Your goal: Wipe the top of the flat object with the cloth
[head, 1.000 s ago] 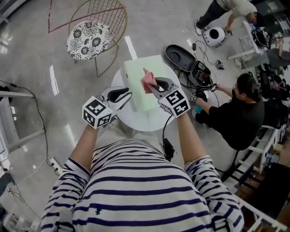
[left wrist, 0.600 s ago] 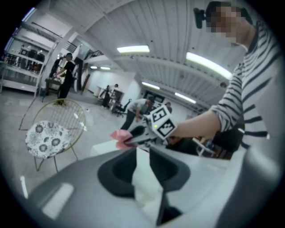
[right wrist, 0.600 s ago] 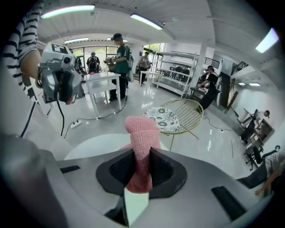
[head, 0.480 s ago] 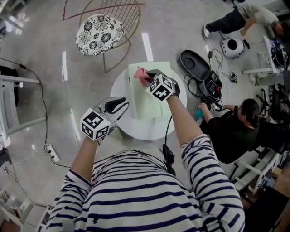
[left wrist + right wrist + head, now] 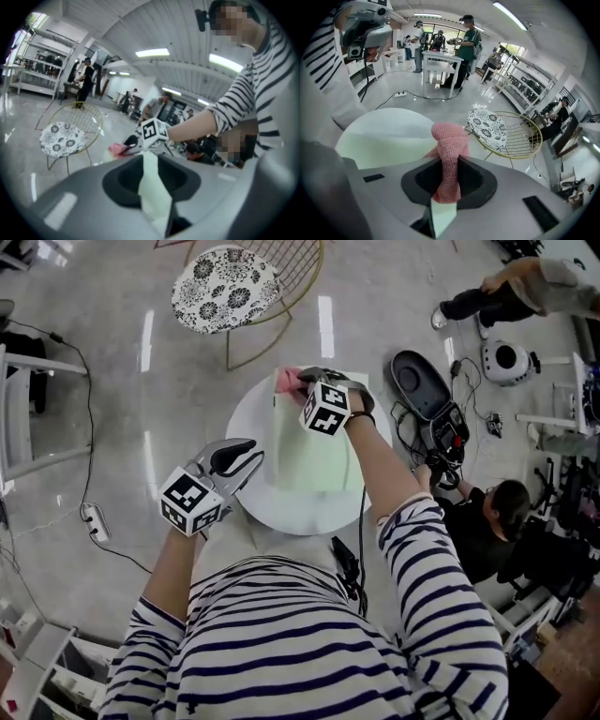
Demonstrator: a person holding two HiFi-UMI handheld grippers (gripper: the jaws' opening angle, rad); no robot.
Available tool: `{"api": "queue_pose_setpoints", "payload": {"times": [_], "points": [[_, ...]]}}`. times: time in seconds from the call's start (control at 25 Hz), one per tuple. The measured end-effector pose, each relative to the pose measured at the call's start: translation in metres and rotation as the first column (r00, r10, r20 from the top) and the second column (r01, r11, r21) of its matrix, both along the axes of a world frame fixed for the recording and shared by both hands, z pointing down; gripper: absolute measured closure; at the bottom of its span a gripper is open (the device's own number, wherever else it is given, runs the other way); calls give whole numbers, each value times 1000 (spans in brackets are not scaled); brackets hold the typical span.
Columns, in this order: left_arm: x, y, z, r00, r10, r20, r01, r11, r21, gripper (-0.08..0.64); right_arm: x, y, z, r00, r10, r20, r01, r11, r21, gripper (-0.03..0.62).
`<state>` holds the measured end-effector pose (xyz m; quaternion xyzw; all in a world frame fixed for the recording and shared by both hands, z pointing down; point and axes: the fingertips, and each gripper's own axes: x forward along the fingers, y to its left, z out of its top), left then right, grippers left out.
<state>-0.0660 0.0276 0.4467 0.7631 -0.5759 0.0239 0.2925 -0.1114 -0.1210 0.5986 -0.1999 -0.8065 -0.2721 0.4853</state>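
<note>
A pale green flat board (image 5: 314, 451) lies on a round white table (image 5: 246, 423). My right gripper (image 5: 302, 381) is at the board's far left corner, shut on a pink knitted cloth (image 5: 284, 381) that hangs out in front of its jaws. In the right gripper view the cloth (image 5: 449, 140) fills the gap between the jaws, just above the board (image 5: 386, 150). My left gripper (image 5: 255, 452) is at the board's left edge. In the left gripper view the green board (image 5: 152, 187) runs between the jaws, which stand shut on it, and leads up to the cloth (image 5: 117, 149).
A wire chair with a patterned cushion (image 5: 225, 287) stands beyond the table. To the right, cables and black devices (image 5: 431, 409) lie on the floor beside a seated person (image 5: 487, 521). Another person (image 5: 525, 287) bends over at the far right. A power strip (image 5: 89, 517) lies left.
My right gripper carried the cloth from above the board's middle out to its far left corner and came down, rolling over. The left gripper stayed at the board's left edge.
</note>
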Motion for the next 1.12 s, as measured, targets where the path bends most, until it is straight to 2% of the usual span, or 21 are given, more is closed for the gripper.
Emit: {"api": "queue_pose_setpoints", "payload": {"times": [0.2,0.4,0.88,1.12], "points": [[-4,2,7,998,-53,-14,53,999,-8,474,-4,1,6,999,-44,7,44,999,-19,538],[0,-1,11,997,-73,-10,73,997,-8,474,3,8,4,998,-64,29,65,997,-37,538],[12,-2,20,997,-78,-24,78,997,-13,474,59,63,4,990,-140,29,142,987,-76,538],[15,-8,23,998,-57,2,57,998,-27,474,92,99,6,984,-179,13,179,977,-115,538]]}}
